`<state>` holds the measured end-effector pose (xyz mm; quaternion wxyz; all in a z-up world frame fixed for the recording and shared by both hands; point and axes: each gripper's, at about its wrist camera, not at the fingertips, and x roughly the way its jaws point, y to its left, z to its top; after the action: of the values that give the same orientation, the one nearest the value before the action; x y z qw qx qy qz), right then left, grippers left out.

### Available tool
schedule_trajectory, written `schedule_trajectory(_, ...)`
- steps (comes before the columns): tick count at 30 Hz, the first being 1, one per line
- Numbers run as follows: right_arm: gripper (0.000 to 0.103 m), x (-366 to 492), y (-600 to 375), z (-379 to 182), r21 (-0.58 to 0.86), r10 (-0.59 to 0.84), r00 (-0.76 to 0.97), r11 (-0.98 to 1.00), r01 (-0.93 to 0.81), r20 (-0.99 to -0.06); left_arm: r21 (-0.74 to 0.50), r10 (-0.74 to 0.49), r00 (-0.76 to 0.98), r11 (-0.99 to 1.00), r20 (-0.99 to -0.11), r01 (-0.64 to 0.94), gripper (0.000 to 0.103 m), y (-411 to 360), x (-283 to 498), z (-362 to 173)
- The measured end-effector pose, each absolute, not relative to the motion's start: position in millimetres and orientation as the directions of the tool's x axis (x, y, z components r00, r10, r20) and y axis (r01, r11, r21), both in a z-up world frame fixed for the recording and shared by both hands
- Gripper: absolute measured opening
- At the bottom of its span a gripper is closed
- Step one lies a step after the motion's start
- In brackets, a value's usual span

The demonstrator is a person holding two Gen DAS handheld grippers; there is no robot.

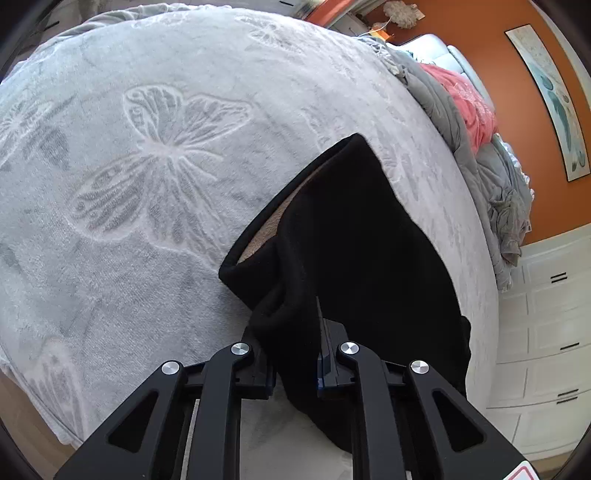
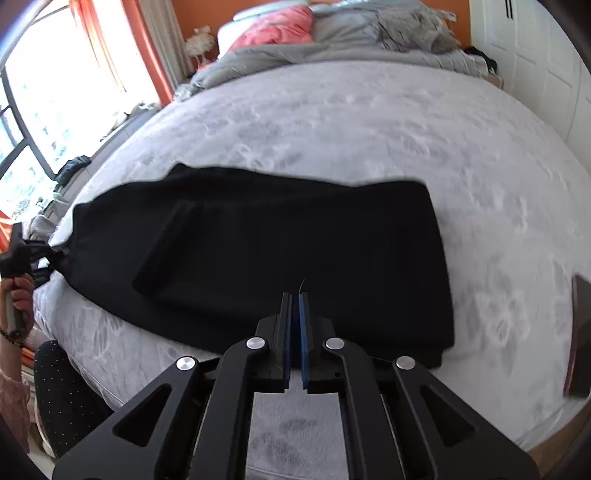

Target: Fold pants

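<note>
Black pants [image 2: 280, 243] lie stretched across the grey butterfly blanket [image 2: 369, 122] on the bed. My left gripper [image 1: 295, 332] is shut on a bunched end of the pants [image 1: 354, 236], where a tan lining shows at the opening. In the right wrist view the left gripper [image 2: 29, 254] shows at the far left edge, holding that end of the pants. My right gripper [image 2: 294, 295] is shut with its blue pads together, above the near edge of the pants; I cannot tell whether any cloth is pinched.
Grey and pink bedding [image 2: 295, 33] is heaped at the head of the bed. White cabinets [image 1: 543, 332] stand beside the bed. A window [image 2: 44, 92] is at the left. A dark flat object [image 2: 581, 332] lies at the blanket's right edge.
</note>
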<state>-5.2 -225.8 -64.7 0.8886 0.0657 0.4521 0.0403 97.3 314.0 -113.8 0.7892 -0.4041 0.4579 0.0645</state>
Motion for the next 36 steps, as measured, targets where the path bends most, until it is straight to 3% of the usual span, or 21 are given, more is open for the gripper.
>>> schedule_trajectory(3, 0.004, -11, -228, -69, 0.194, 0.145, 0.581, 0.981, 0.023, -0.801, -0.560, -0.240, 0.627, 0.737, -0.741, -0.379, 0.011, 282, 96, -63)
schedule_trajectory(6, 0.007, -15, -233, -59, 0.211, 0.142, 0.608, 0.976, 0.043, -0.781, -0.536, -0.292, 0.674, 0.824, -0.679, -0.183, 0.011, 215, 93, 4)
schedule_trajectory(8, 0.014, -16, -235, -54, 0.217, 0.137, 0.626, 0.975, 0.053, -0.768, -0.492, -0.340, 0.673, 0.869, -0.657, -0.041, 0.016, 151, 91, 33)
schedule_trajectory(9, 0.028, -18, -237, -52, 0.222, 0.136, 0.636, 0.974, 0.056, -0.760, -0.484, -0.377, 0.651, 0.875, -0.658, 0.018, 0.021, 119, 91, 34)
schedule_trajectory(10, 0.039, -20, -239, -51, 0.218, 0.127, 0.645, 0.974, 0.063, -0.754, -0.482, -0.415, 0.616, 0.874, -0.669, 0.066, 0.040, 90, 92, 26)
schedule_trajectory(11, 0.042, -22, -241, -49, 0.210, 0.114, 0.654, 0.975, 0.070, -0.748, -0.481, -0.457, 0.560, 0.869, -0.692, 0.116, 0.063, 61, 94, 12)
schedule_trajectory(12, 0.043, -23, -244, -48, 0.205, 0.107, 0.656, 0.976, 0.074, -0.747, -0.476, -0.485, 0.480, 0.866, -0.730, 0.151, 0.068, 30, 94, -13)
schedule_trajectory(15, 0.051, -24, -250, -47, 0.227, 0.127, 0.648, 0.971, 0.073, -0.751, -0.446, -0.463, 0.316, 0.886, -0.828, 0.128, 0.067, -18, 75, -78)
schedule_trajectory(18, 0.059, -20, -248, -41, 0.274, 0.195, 0.637, 0.961, 0.027, -0.746, -0.481, -0.496, 0.260, 0.868, -0.828, 0.124, 0.067, -22, 37, -112)
schedule_trajectory(23, 0.067, 14, -201, -40, 0.338, 0.341, 0.589, 0.933, -0.119, -0.733, -0.348, -0.397, 0.398, 0.918, -0.827, 0.192, 0.067, 13, -21, -104)
schedule_trajectory(27, 0.090, 51, -132, -51, 0.274, 0.368, 0.564, 0.929, -0.248, -0.739, -0.318, -0.343, 0.466, 0.939, -0.815, 0.134, 0.068, 53, -37, -95)
schedule_trajectory(28, 0.091, 59, -115, -56, 0.239, 0.359, 0.557, 0.930, -0.278, -0.749, -0.316, -0.329, 0.487, 0.942, -0.809, 0.113, 0.068, 62, -40, -92)
schedule_trajectory(32, 0.091, 97, -62, -89, 0.120, 0.285, 0.494, 0.933, -0.340, -0.821, -0.328, -0.299, 0.533, 0.944, -0.792, 0.041, 0.069, 95, -44, -85)
schedule_trajectory(33, 0.083, 102, -58, -94, 0.122, 0.283, 0.480, 0.933, -0.338, -0.830, -0.333, -0.292, 0.541, 0.943, -0.788, 0.025, 0.069, 102, -45, -85)
schedule_trajectory(35, 0.060, 109, -54, -95, 0.130, 0.269, 0.478, 0.944, -0.304, -0.836, -0.340, -0.281, 0.555, 0.940, -0.783, -0.003, 0.069, 118, -45, -83)
schedule_trajectory(36, 0.013, 110, -58, -83, 0.190, 0.324, 0.473, 0.932, -0.309, -0.819, -0.344, -0.277, 0.560, 0.939, -0.781, -0.017, 0.069, 123, -45, -82)
